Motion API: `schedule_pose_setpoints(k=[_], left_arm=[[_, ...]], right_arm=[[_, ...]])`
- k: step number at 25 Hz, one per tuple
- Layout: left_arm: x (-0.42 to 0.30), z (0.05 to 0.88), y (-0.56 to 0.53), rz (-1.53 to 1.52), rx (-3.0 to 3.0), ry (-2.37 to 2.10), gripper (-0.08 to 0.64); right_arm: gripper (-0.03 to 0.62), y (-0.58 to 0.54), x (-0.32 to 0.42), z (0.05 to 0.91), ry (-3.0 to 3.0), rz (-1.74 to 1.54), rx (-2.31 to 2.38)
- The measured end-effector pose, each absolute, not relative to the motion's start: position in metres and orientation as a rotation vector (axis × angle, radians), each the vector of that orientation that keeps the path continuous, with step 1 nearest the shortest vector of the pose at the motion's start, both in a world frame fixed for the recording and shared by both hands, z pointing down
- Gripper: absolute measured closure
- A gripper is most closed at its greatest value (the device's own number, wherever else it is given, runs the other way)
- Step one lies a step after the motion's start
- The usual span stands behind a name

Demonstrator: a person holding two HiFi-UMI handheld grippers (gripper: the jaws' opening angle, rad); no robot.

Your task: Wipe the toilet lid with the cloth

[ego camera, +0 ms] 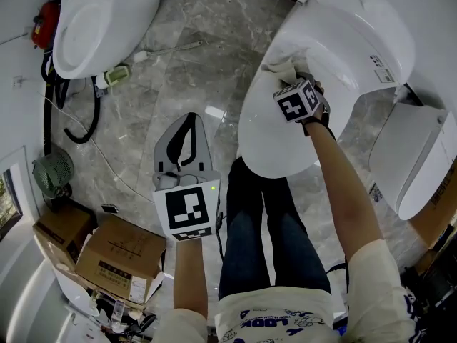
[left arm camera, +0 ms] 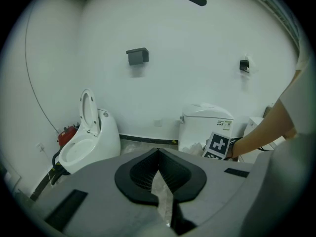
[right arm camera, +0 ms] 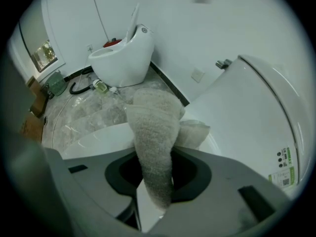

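Fingers of the right gripper (right arm camera: 155,162) are clenched on the cloth (right arm camera: 152,127), a pale terry strip that runs up out of the jaws and lies bunched on the toilet lid (right arm camera: 94,135). Only the right gripper view shows this grip; in the head view the marker cube (ego camera: 296,100) covers the jaws, and just a fold of cloth shows beyond it, near the lid's left edge. The left gripper (left arm camera: 158,154) has its jaws closed together with nothing between them, and the head view shows it held over the marble floor (ego camera: 186,63), left of the toilet and well apart from it. From there its own view looks across to the right gripper's cube, with the forearm (left arm camera: 261,132) reaching in from the right, and up a white wall with a dark bracket (left arm camera: 137,56). A second toilet (ego camera: 100,20) stands far left with its seat raised, as both gripper views show. Only the head view takes in the cardboard boxes (ego camera: 118,259) and a green fan (ego camera: 53,168) at near left.
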State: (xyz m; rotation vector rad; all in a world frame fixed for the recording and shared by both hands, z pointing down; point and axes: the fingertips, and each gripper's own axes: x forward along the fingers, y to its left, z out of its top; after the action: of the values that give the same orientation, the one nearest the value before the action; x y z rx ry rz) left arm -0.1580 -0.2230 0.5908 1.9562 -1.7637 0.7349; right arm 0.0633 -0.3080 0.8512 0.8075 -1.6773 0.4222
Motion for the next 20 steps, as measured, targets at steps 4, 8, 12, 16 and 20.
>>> schedule_pose_setpoints(k=[4, 8, 12, 16, 20], left_arm=[[-0.160, 0.587, -0.219, 0.730, 1.964, -1.766, 0.557], [-0.161, 0.584, -0.215, 0.729, 1.969, -1.773, 0.557], [-0.162, 0.578, -0.209, 0.725, 1.975, -1.778, 0.557], [-0.162, 0.575, -0.207, 0.726, 1.982, -1.784, 0.557], [-0.161, 0.571, -0.205, 0.720, 1.992, -1.786, 0.557]], right_arm=[[0.488, -0.284, 0.047, 0.853, -1.703, 0.425, 0.768], [0.485, -0.258, 0.029, 0.854, -1.730, 0.417, 0.722], [0.480, -0.226, 0.012, 0.854, -1.768, 0.389, 0.640], [0.479, -0.193, -0.002, 0.856, -1.794, 0.378, 0.569], [0.479, -0.161, -0.015, 0.858, -1.801, 0.345, 0.479]])
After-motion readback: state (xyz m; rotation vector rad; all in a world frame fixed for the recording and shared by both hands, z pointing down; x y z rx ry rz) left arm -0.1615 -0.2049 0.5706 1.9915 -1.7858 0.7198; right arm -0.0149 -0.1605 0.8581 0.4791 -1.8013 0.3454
